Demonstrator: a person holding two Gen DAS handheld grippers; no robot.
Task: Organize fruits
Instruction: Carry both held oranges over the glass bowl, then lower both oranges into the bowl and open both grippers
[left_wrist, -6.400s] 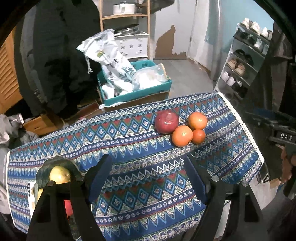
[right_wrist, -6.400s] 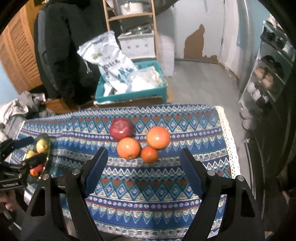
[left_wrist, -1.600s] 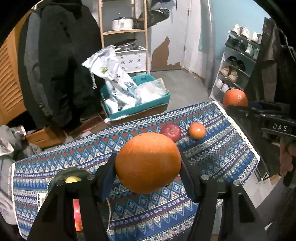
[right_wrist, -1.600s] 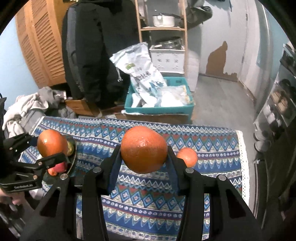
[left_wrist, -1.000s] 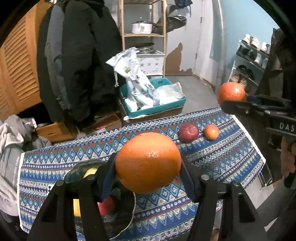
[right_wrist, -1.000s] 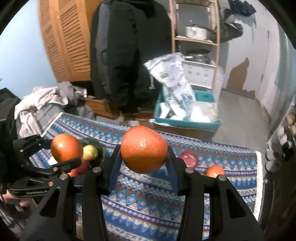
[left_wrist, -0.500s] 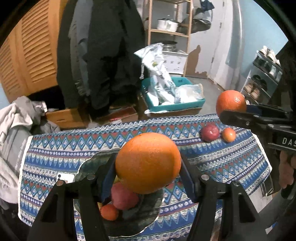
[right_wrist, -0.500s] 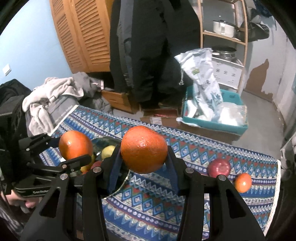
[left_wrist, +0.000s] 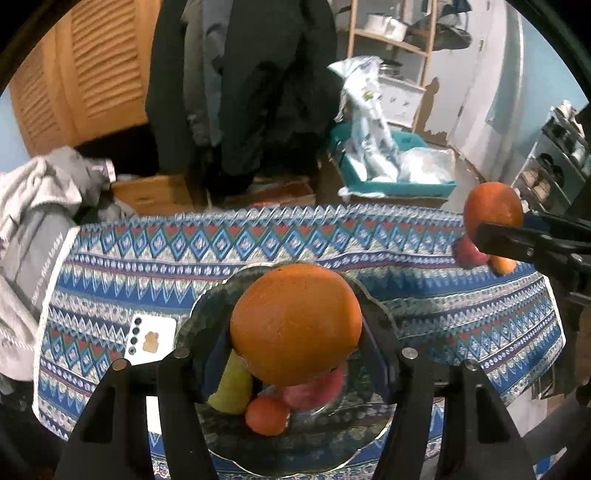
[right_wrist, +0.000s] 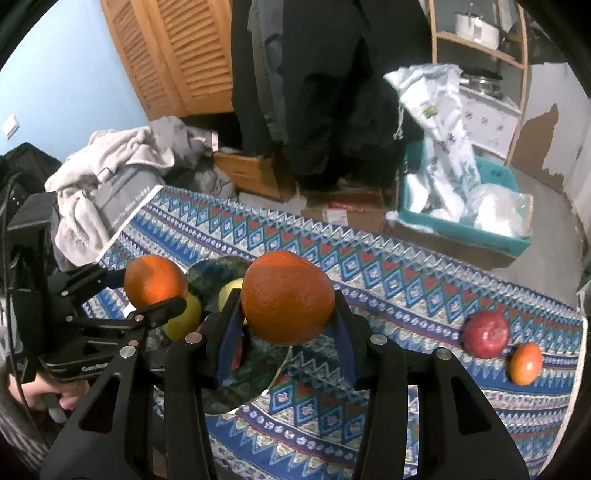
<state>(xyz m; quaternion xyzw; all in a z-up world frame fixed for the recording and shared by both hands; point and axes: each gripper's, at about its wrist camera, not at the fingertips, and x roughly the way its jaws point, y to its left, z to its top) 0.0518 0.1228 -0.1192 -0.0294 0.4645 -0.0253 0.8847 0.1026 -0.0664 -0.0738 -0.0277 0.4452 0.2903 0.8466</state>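
My left gripper (left_wrist: 295, 339) is shut on a large orange (left_wrist: 295, 323) and holds it above the dark glass plate (left_wrist: 332, 443). The plate holds a yellow-green fruit (left_wrist: 231, 391), a red apple (left_wrist: 317, 387) and a small orange (left_wrist: 266, 415). My right gripper (right_wrist: 284, 314) is shut on a second orange (right_wrist: 288, 297), held above the plate's (right_wrist: 251, 380) right side. The left gripper (right_wrist: 147, 295) with its orange (right_wrist: 155, 282) shows in the right wrist view. A red apple (right_wrist: 487, 334) and a small orange (right_wrist: 526, 363) lie on the cloth at the right.
The table wears a blue patterned cloth (left_wrist: 258, 243). A white phone (left_wrist: 150, 339) lies left of the plate. Behind the table are a teal bin with bags (left_wrist: 391, 166), dark coats, a wooden shelf and grey clothes (right_wrist: 110, 177) at the left edge.
Both grippers, each holding its orange, have moved left along the table. The left one now hangs over the plate, and the right one has come over the plate's right side.
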